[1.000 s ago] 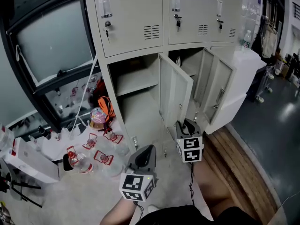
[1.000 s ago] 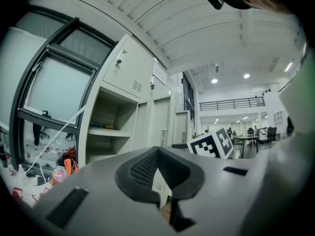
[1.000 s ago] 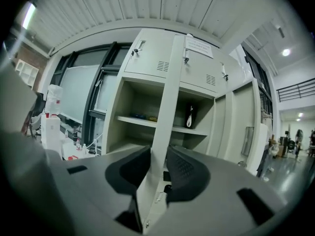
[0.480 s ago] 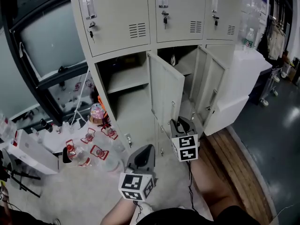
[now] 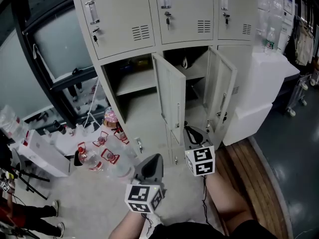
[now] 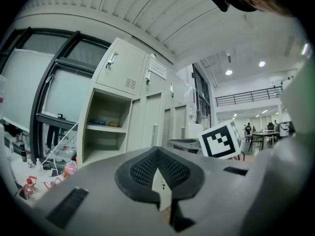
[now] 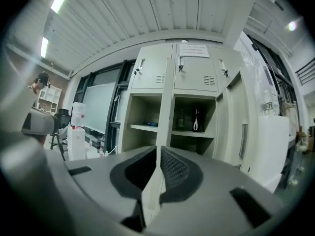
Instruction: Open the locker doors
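your right gripper (image 5: 190,131) has just been closing and now clamps the lower edge of the left open locker door (image 5: 172,96), which is swung out beside a second open door (image 5: 223,91). your left gripper (image 5: 155,159) hangs apart from the lockers (image 5: 124,14), jaws together. a pale sliver (image 6: 161,191) at their tip may be paper.

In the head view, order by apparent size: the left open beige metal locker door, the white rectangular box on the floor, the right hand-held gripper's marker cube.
1. The left open beige metal locker door.
2. The white rectangular box.
3. The black-and-white marker cube on the right hand-held gripper; nearness to the camera enlarges it.
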Motion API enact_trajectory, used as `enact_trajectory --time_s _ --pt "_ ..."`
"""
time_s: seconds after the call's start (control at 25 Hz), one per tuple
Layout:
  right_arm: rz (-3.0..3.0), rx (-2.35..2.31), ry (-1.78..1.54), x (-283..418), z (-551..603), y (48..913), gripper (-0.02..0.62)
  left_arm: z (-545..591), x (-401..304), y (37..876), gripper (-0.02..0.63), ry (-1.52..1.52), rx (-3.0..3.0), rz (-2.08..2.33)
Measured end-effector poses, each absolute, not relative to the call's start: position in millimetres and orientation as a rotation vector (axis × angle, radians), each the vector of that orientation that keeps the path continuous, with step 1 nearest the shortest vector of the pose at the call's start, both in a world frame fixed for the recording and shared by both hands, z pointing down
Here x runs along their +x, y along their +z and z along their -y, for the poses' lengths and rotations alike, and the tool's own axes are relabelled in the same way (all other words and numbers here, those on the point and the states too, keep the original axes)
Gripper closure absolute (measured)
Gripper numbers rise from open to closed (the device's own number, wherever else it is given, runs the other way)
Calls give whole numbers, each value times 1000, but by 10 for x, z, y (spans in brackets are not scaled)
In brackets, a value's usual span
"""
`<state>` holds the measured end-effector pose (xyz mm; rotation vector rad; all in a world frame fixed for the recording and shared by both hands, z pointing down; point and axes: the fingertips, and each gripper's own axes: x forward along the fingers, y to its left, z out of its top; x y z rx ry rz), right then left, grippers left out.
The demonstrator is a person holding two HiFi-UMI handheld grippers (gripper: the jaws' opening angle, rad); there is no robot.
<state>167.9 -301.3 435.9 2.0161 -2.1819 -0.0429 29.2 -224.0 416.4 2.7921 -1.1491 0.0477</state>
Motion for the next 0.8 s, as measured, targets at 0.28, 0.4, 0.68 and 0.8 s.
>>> enact_trajectory --time_s 0.28,0.4,0.68,0.8 --pt "2344 1926 -45 1652 2592 4117 594 2016 404 4110 604 33 2789 1204" --pt "2384 1908 -65 1706 2423 3955 594 1951 491 4027 605 17 2808 1209" --pt "2448 1884 -193 1764 2129 3380 594 1902 569 3606 604 -15 2904 1213" --pt "2495 1840 -241 1708 2037 3088 594 1931 521 3318 605 -29 2939 1212"
